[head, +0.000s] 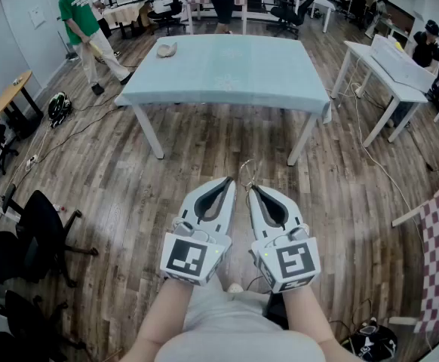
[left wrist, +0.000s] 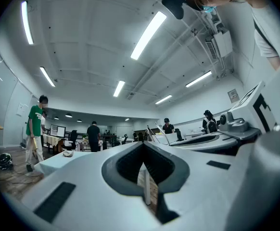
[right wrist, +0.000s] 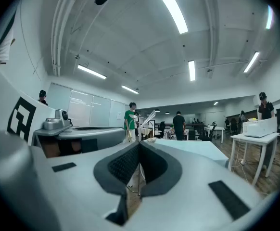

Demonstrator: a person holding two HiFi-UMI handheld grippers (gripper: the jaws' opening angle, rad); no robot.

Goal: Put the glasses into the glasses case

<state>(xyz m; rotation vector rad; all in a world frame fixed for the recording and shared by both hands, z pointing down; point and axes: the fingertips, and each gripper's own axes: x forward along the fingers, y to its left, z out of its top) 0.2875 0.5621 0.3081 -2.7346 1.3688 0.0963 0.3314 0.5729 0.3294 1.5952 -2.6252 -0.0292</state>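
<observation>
Currently both grippers are level, side by side over the wood floor [head: 204,149], short of the counter [head: 234,70].

Right gripper [head: 251,188]: jaws closed on the glasses [right wrist: 147,120]. It's a thin frame pinched at the tips, with one temple sticking up past the jaws and wire hanging below them. The glasses are in the air, well apart from the case.

Left gripper [head: 228,181]: jaws closed, nothing between them. It sits just beside the right gripper, tips nearly level.

Glasses case [head: 166,49]: beige, lying on the far left part of the counter's light blue cloth, alone there. Can't tell from here if it's open or closed.

Background: person in a green shirt [head: 76,13] stands off the counter's far left corner, white desk [head: 385,70] to the right, black office chair [head: 42,221] on the near left.
</observation>
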